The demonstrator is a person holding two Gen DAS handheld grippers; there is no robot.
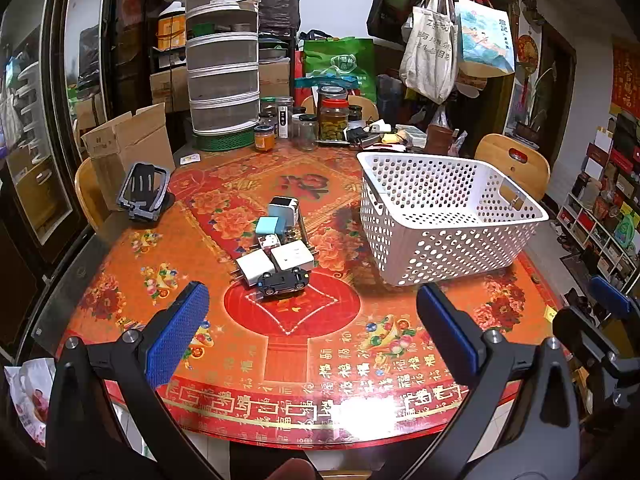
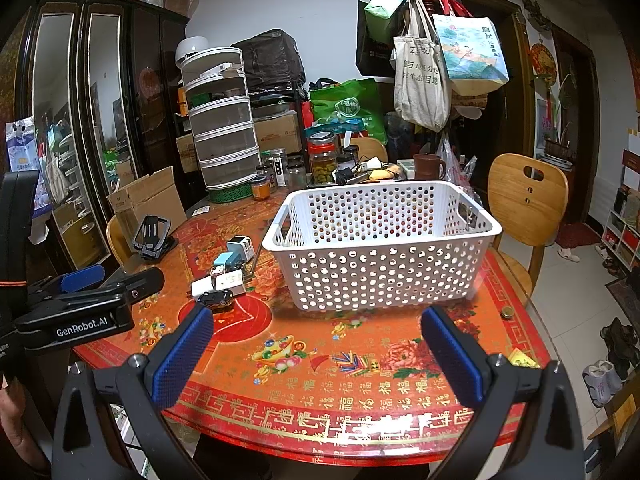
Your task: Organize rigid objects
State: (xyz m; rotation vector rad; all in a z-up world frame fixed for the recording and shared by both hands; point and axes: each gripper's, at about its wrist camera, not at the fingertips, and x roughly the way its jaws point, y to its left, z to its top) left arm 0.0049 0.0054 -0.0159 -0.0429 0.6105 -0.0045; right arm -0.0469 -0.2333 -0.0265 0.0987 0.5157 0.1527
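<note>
From my right wrist view, the white perforated basket (image 2: 380, 248) hides the table behind it, and its floor is only half seen through the near wall. Left of the basket, the chargers (image 2: 230, 268) overlap, so I can't count them. My left gripper (image 2: 92, 280) is cut by the frame's edge there; its jaw state I can't read from that side.

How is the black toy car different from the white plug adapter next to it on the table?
The black toy car is dark, long and low, with wheels; the white plug adapter is a pale, boxy block with metal prongs on its left side. The car lies nearest the grippers, and the adapter sits just behind it. Both rest on the red table, outside the white basket, with neither gripper holding them.
</note>
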